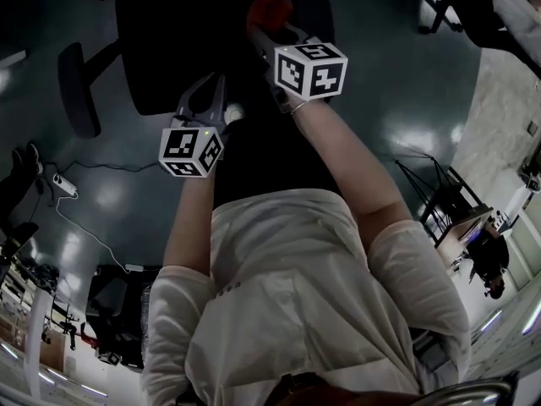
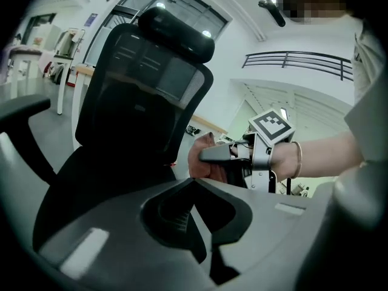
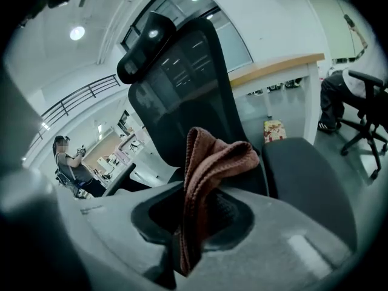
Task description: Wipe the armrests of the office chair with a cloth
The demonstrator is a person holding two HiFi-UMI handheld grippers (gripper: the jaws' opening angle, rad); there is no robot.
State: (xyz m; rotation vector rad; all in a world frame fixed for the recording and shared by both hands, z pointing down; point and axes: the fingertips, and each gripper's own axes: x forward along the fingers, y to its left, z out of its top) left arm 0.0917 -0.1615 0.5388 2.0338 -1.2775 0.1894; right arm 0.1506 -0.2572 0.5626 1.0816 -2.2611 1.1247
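Observation:
The black office chair (image 1: 169,49) stands below me, its armrest (image 1: 78,87) jutting out on the left. In the left gripper view the mesh backrest (image 2: 139,96) and one armrest (image 2: 21,111) lie ahead. My right gripper (image 1: 270,25) is shut on a reddish-brown cloth (image 1: 269,8) and hovers over the chair. That cloth (image 3: 212,162) sticks up from between the jaws of the right gripper (image 3: 200,205), facing the backrest (image 3: 182,83). My left gripper (image 1: 207,91) hangs beside it over the seat. The jaws of the left gripper (image 2: 197,183) meet with nothing between them.
A white cable (image 1: 84,193) trails over the glossy floor left of the chair. A metal rack (image 1: 439,201) stands to the right. A second office chair (image 3: 364,102) and a wooden-topped desk (image 3: 279,68) are behind the chair. A person (image 3: 63,156) stands far off.

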